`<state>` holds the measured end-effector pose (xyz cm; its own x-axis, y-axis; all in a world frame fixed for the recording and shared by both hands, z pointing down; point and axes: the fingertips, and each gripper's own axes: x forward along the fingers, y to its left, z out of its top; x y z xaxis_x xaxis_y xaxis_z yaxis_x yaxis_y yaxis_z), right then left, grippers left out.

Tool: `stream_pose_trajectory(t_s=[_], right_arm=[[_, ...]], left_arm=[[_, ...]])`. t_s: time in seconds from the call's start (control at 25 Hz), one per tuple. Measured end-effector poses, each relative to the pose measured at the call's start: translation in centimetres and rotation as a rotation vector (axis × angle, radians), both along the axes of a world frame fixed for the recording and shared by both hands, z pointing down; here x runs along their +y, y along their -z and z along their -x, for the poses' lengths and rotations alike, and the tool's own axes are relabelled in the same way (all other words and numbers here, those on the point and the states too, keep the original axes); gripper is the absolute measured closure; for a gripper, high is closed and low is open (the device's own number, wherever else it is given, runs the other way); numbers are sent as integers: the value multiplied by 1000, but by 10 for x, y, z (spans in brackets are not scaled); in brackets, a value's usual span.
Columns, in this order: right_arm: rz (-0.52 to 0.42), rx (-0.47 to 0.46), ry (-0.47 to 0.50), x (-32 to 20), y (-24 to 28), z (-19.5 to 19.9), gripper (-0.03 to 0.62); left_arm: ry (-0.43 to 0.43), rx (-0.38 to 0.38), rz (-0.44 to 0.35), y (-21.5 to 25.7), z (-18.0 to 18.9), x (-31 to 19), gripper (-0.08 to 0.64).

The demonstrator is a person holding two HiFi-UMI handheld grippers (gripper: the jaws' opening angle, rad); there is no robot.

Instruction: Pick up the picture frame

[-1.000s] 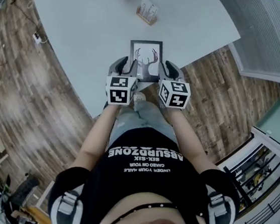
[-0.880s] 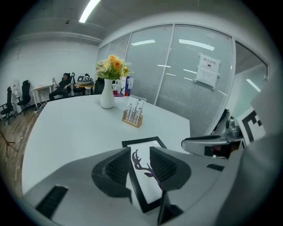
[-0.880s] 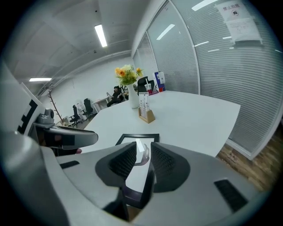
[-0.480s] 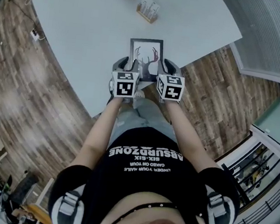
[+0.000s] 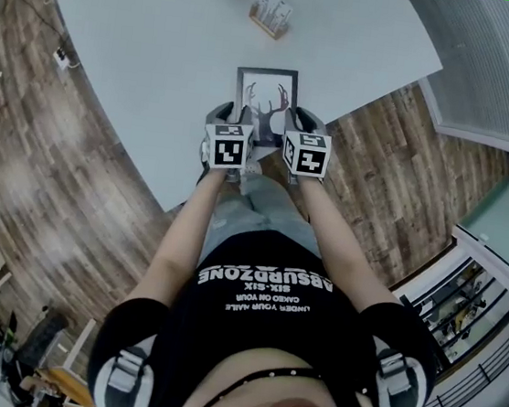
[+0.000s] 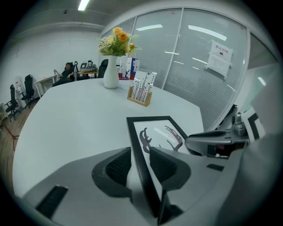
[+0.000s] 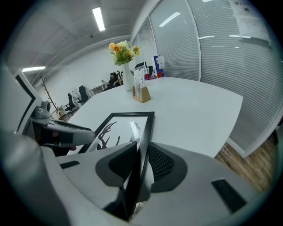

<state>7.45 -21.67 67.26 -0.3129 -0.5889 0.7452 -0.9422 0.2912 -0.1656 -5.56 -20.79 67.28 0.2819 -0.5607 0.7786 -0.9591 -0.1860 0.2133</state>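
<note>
— Black-edged and printed with antlers, the picture frame [image 5: 266,93] sits at the near edge of the white table [image 5: 163,49], centre of the head view. What have the jaws got?

— Both are nearly together. The left gripper [image 6: 139,161] pinches the frame's left edge between its ribbed pads; the right gripper [image 7: 140,161] clamps the right edge the same way. The frame's near end slants down between the jaws, and its far end is at the tabletop.

— Any change from a second ago?

— Both marker cubes have shifted up the head view and drawn closer together against the frame.

— And the count?

— One frame, two grippers, one table. Beyond the frame stand one wooden holder [image 6: 139,95] of upright cards and one white vase [image 6: 111,66] of yellow and orange flowers.
</note>
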Motion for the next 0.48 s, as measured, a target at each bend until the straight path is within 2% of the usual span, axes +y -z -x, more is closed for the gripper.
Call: stream_pose_trajectory(t_s=[0.12, 0.24, 0.48], right_arm=[[-4, -57, -33, 0, -1, -1, 496], [22, -132, -78, 0, -5, -4, 497], [25, -134, -24, 0, -4, -2, 497]], left_arm=[[9, 19, 32, -8, 0, 4, 439], [47, 48, 26, -11, -1, 5, 439], [48, 69, 5, -11, 1, 5, 440]])
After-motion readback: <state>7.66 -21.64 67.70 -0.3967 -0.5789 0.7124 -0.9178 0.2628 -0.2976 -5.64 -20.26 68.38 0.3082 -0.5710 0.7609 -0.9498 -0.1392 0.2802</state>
